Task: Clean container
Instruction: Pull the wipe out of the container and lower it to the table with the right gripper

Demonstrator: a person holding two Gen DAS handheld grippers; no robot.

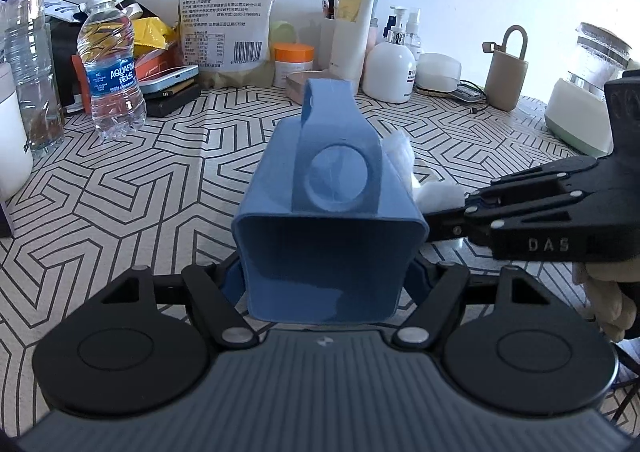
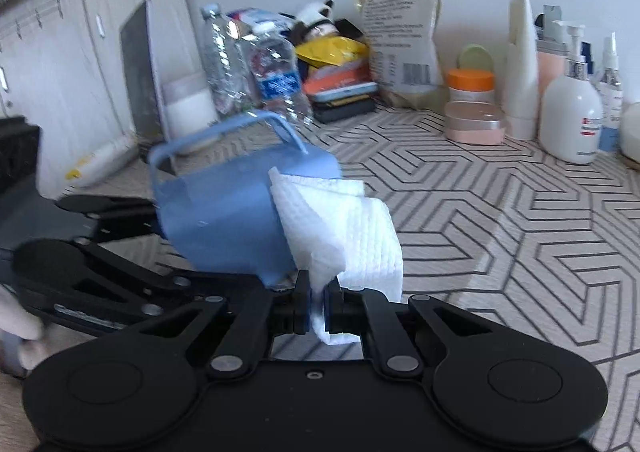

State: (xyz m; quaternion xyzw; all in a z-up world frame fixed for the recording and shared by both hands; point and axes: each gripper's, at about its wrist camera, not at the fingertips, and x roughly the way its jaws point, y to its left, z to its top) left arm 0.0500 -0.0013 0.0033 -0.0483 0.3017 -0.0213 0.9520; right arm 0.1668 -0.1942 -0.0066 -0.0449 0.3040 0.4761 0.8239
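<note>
Over the geometric-patterned tablecloth (image 1: 120, 188), the left gripper (image 1: 324, 284) clamps the blue container (image 1: 320, 220); the right gripper (image 2: 318, 308), pinching a white paper towel (image 2: 344, 228), wipes its outer wall. Next, probably the inside.

Geometric-patterned counter (image 1: 120, 180); beyond the left hand-held gripper (image 1: 326, 284), along the wall: water bottle (image 1: 112, 68), tan pouch (image 1: 228, 8), orange-lidded jar (image 1: 293, 62), white pump bottle (image 1: 390, 70).
</note>
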